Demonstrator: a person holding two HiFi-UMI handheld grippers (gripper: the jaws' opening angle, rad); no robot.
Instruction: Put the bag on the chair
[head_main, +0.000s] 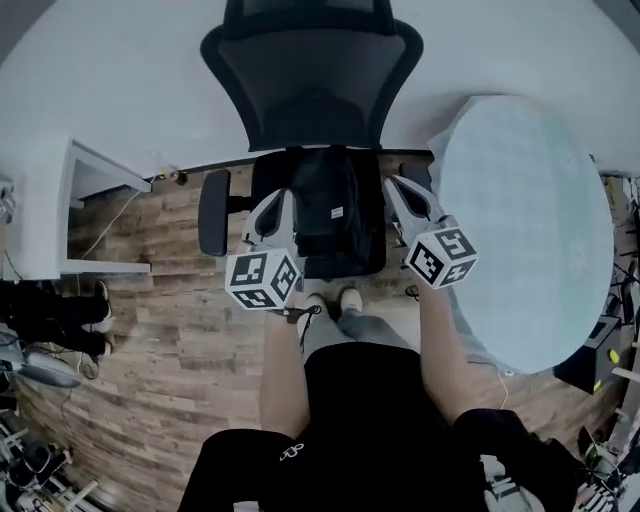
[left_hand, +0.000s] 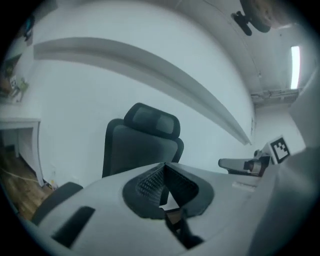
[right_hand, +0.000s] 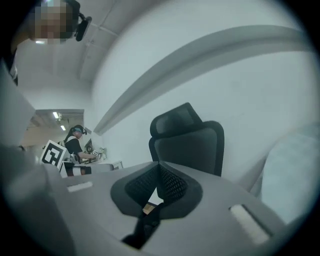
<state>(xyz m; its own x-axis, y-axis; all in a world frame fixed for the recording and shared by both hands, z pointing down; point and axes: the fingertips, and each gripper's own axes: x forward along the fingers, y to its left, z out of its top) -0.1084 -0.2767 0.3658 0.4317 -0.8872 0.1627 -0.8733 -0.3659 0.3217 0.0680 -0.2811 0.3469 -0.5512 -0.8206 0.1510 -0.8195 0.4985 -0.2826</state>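
Observation:
A black bag (head_main: 330, 215) hangs over the seat of a black office chair (head_main: 312, 85), between my two grippers. My left gripper (head_main: 272, 215) is at the bag's left side and my right gripper (head_main: 405, 205) at its right side. In the left gripper view the left gripper (left_hand: 165, 180) is shut, with a black strap (left_hand: 182, 232) running down from its pads. The right gripper view shows the right gripper (right_hand: 159, 182) shut the same way on a black strap (right_hand: 145, 225). The chair's backrest (left_hand: 140, 145) (right_hand: 192, 142) stands ahead of both, upright against a white wall.
A round pale table (head_main: 530, 230) stands close at the right. A white desk (head_main: 60, 210) is at the left, with shoes (head_main: 60, 320) beside it. The chair's left armrest (head_main: 213, 212) juts out next to my left gripper. My feet (head_main: 330, 302) stand just before the seat.

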